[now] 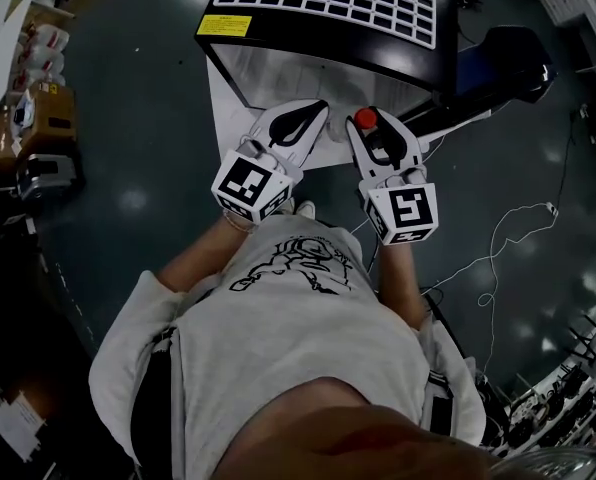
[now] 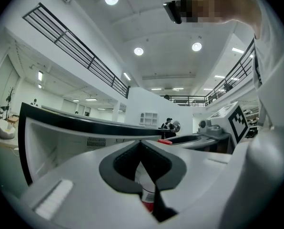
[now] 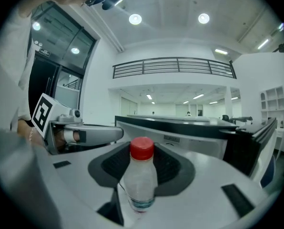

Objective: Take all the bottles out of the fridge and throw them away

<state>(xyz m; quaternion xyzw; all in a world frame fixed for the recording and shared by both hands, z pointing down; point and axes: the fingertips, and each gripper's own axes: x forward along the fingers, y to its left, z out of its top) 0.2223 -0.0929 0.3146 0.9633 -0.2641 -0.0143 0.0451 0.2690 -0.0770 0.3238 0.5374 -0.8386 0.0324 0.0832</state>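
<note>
Head view: right claw (image 1: 370, 123) level, forward

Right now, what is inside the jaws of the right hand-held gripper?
A clear bottle with a red cap stands upright between the jaws of the right hand-held gripper. Its base is covered by the gripper body, so its bottom cannot be seen.

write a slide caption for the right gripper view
Right tongs grip an upright clear bottle with a red cap, the black-topped fridge behind it.
</note>
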